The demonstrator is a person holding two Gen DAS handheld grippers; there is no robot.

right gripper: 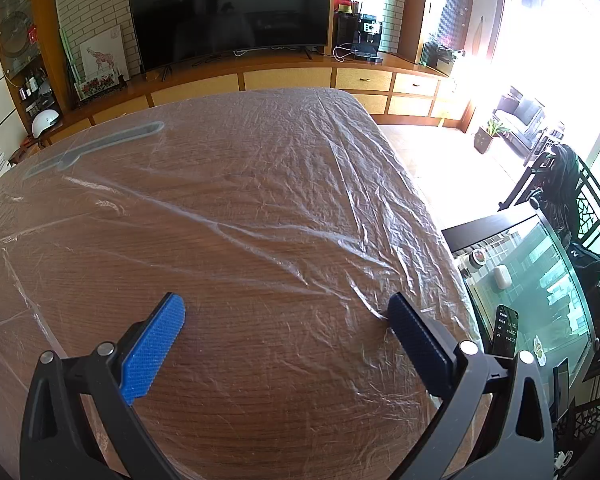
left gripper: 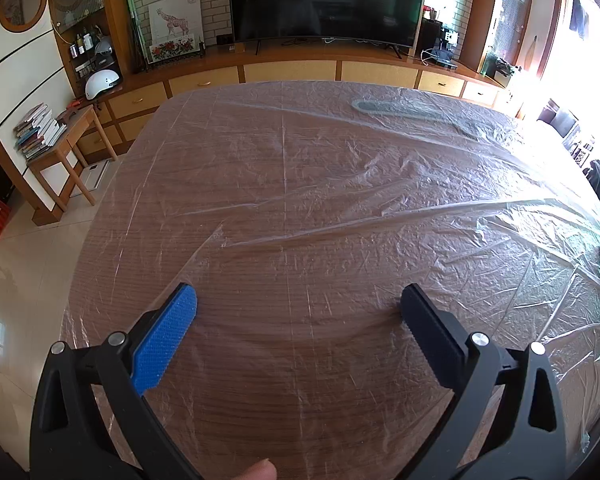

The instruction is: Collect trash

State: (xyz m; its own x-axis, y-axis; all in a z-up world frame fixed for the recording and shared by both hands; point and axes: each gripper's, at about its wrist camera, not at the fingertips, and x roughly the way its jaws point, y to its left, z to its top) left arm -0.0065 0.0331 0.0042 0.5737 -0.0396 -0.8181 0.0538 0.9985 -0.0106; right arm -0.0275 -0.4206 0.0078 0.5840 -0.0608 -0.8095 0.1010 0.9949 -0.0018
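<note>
A thin clear plastic sheet (left gripper: 340, 184) lies wrinkled over the wooden table (left gripper: 284, 360); it also shows in the right wrist view (right gripper: 260, 184). My left gripper (left gripper: 298, 302) is open and empty, held low over the near part of the sheet. My right gripper (right gripper: 286, 310) is open and empty, its right fingertip (right gripper: 398, 312) close to a fold of the sheet near the table's right edge. A grey-blue flat shape (left gripper: 400, 110) lies under the sheet at the far side, seen also in the right wrist view (right gripper: 100, 146).
A TV (left gripper: 324, 0) stands on a long wooden cabinet (left gripper: 292, 70) behind the table. A small side table with books (left gripper: 48, 136) stands at the left. A glass-topped table (right gripper: 540, 280) with a phone (right gripper: 505, 330) stands to the right.
</note>
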